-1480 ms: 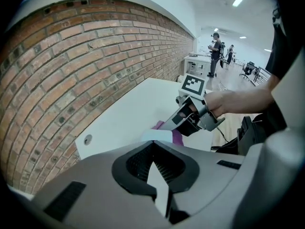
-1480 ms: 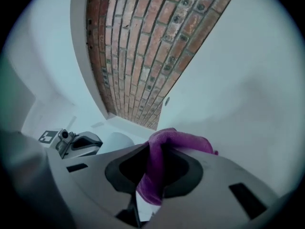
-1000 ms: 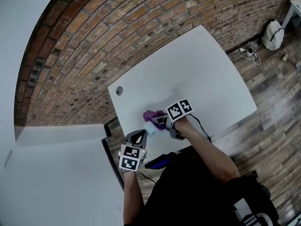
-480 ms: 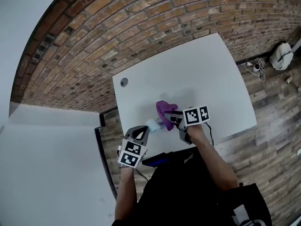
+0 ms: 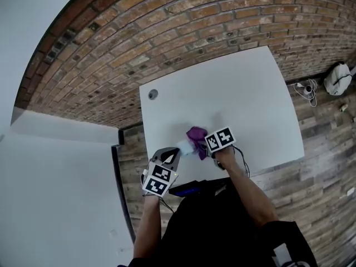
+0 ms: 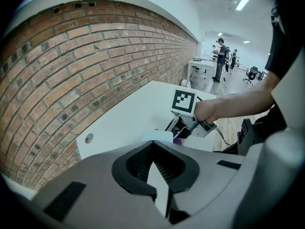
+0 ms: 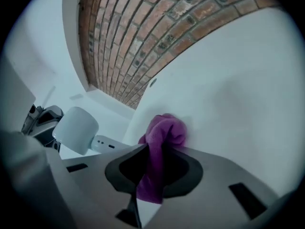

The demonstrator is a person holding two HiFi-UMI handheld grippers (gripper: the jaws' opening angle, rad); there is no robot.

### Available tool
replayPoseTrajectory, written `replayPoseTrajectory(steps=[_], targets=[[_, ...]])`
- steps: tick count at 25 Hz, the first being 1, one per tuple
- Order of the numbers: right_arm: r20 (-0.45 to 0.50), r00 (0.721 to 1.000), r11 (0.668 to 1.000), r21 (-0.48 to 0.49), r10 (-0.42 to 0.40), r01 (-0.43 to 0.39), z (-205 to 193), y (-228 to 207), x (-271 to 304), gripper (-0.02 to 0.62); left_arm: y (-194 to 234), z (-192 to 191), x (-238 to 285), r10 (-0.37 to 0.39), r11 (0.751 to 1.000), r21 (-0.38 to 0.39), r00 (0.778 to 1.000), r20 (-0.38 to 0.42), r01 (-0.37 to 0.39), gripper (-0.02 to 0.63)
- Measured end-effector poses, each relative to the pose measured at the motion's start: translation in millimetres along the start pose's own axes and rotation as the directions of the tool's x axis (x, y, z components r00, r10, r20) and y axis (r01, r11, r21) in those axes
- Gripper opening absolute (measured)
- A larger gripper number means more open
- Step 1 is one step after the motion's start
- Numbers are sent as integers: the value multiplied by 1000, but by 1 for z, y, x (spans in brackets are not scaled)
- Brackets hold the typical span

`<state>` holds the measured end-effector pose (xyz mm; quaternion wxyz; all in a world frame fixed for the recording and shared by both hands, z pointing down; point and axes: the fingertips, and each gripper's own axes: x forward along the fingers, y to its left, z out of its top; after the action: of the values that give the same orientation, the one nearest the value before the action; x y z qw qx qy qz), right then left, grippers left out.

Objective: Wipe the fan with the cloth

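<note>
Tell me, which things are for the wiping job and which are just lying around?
For the job:
- fan, gripped by the left gripper
- purple cloth, gripped by the right gripper

Just lying about:
- white bag on the floor
- cables on the floor
- round hole cover in the table

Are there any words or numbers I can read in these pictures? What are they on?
No words or numbers can be read.
Left marker cube and right marker cube: black-and-white squares, no letters.
Fan and cloth: no print shows.
</note>
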<state>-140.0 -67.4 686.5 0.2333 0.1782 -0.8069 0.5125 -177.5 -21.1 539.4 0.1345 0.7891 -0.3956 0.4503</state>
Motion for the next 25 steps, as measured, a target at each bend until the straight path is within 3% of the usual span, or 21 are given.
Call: replayPoseTrajectory(steps=[3, 5, 7, 8, 12, 14, 16, 18, 20, 22, 25], targets=[[70, 997, 997, -69, -36, 40, 30, 5, -13, 64, 0, -1, 0, 0, 1000, 0, 1000, -3, 0, 5], [112, 992, 998, -20, 57, -55, 46, 24, -15, 64, 1, 0, 0, 2, 1000, -1, 1000, -2, -2, 5], [96, 984, 986, 60, 147, -153, 41, 35, -5, 64, 0, 1, 1, 3, 1000, -3, 1000, 3, -3, 5], [68, 986, 984, 80, 154, -159, 32, 33, 3, 64, -1, 0, 1, 4, 1000, -2, 1000, 3, -4, 5], [-45, 999, 999, -37, -15, 13, 9, 1, 17, 65, -1, -3, 1, 1, 1000, 1, 1000, -12, -1, 5], [-32, 995, 985, -150, -91, 85, 29, 0, 13, 64, 0, -4, 0, 1, 1000, -1, 1000, -13, -1, 5], [6, 997, 973, -216, -82, 81, 55, 11, 14, 64, 0, -2, 0, 2, 1000, 0, 1000, 1, -2, 5], [-9, 1000, 980, -199, 2, -4, 67, 25, 25, 64, 1, 1, 1, 5, 1000, 3, 1000, 15, -5, 5], [-90, 994, 986, -147, 68, -81, 54, 27, 40, 64, 0, -1, 0, 9, 1000, 2, 1000, 3, -9, 5], [-150, 985, 990, -95, 86, -101, 31, 19, 47, 64, -1, -1, 1, 8, 1000, 1, 1000, 2, -8, 5], [-103, 990, 995, -24, 92, -95, 17, 11, 34, 64, 0, 0, 1, 9, 1000, 2, 1000, 6, -9, 5]])
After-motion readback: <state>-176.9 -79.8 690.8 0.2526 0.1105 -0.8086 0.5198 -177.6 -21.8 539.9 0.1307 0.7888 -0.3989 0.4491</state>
